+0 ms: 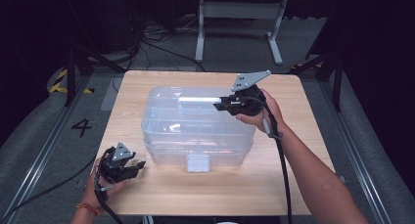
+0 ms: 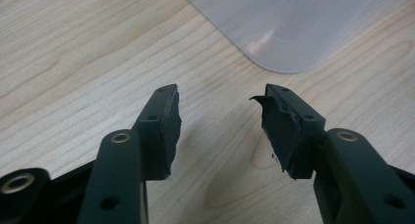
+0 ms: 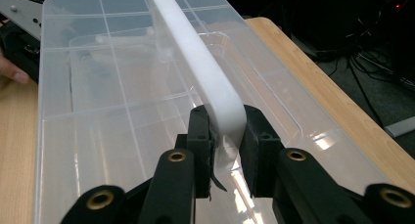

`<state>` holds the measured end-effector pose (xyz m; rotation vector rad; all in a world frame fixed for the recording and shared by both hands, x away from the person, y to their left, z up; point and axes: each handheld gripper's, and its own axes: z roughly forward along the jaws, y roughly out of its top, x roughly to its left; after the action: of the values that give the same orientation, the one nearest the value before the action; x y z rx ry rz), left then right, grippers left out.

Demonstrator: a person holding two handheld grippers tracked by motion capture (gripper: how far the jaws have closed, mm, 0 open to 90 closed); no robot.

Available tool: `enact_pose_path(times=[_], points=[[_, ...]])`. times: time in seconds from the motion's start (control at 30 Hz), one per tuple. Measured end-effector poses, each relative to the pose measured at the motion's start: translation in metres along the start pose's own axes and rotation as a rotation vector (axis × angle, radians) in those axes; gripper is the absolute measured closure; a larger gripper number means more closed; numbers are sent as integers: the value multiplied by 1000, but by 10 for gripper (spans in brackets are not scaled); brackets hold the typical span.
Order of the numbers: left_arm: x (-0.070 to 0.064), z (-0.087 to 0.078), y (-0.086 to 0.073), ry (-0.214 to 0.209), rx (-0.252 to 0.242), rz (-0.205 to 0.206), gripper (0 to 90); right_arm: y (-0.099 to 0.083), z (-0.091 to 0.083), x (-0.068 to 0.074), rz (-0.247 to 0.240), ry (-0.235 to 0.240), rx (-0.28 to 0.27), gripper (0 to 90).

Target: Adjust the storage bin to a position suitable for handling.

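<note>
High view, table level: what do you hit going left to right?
Left hand-held gripper, open → clear plastic box → white handle on its lid → right hand-held gripper, shut on the handle's end → person's right hand.

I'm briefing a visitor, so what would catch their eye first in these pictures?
Mid-table sits a large clear plastic storage box with inner dividers. The right tool is clamped on the end of its white plastic carrying handle, on the lid. The left tool is open above the light wooden table, near the box's corner.
</note>
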<state>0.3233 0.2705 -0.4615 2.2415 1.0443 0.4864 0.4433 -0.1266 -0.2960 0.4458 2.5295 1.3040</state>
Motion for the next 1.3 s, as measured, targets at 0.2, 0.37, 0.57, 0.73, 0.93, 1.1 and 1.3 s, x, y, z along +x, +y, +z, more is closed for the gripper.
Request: enact_pose_path(times=[0.2, 0.37, 0.57, 0.73, 0.93, 1.1, 1.3], points=[[-4, -14, 9, -3, -66, -12, 562, 3, -1, -3, 0, 2, -2, 759], [-10, -27, 19, -13, -102, 11, 593, 6, -3, -5, 1, -4, -7, 753], [-14, -36, 27, -13, -143, 24, 633, 7, -3, -6, -4, -14, -5, 750], [-16, -41, 33, -12, -168, 29, 683, 9, -4, -7, -2, -18, -9, 746], [-17, -50, 39, -18, -196, 31, 715, 10, -4, -9, 1, -15, -16, 744], [-17, -56, 42, -30, -231, 24, 741, 11, -4, -10, 3, -14, -15, 743], [-22, -55, 51, -32, -249, 26, 763, 11, -4, -10, 2, -12, -14, 743]])
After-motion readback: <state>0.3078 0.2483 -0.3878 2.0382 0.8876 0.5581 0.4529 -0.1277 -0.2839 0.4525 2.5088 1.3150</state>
